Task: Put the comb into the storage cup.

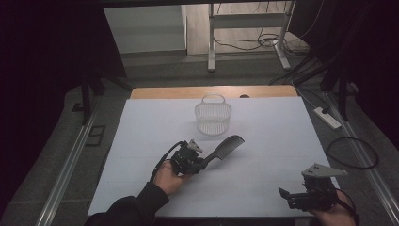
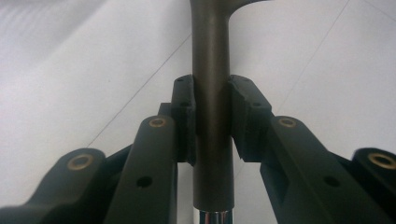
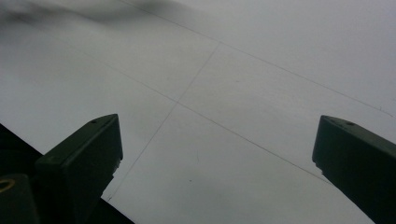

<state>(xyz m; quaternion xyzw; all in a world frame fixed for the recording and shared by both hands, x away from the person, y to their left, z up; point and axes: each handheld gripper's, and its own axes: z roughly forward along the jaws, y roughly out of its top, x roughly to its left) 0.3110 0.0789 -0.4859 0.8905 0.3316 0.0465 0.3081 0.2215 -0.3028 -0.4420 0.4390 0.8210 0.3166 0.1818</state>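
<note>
Black comb [image 1: 226,147] clamped by its handle in the left hand-held gripper [image 1: 203,162], pads tight on both sides of the shaft (clear in the left gripper view [image 2: 212,116]). Comb sits mid-surface [image 1: 263,122], toothed end angled toward the clear plastic basket [image 1: 213,117], close but not touching it. Right hand-held gripper [image 1: 285,197] at the near right edge, jaws wide apart, nothing between them.

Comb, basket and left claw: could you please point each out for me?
Comb [image 1: 231,142], high view, on its toothed head.
Basket [image 1: 213,118], high view, on its ribbed wall.
Left claw [image 2: 212,116], left gripper view, between the pads shut on the comb's handle.
</note>
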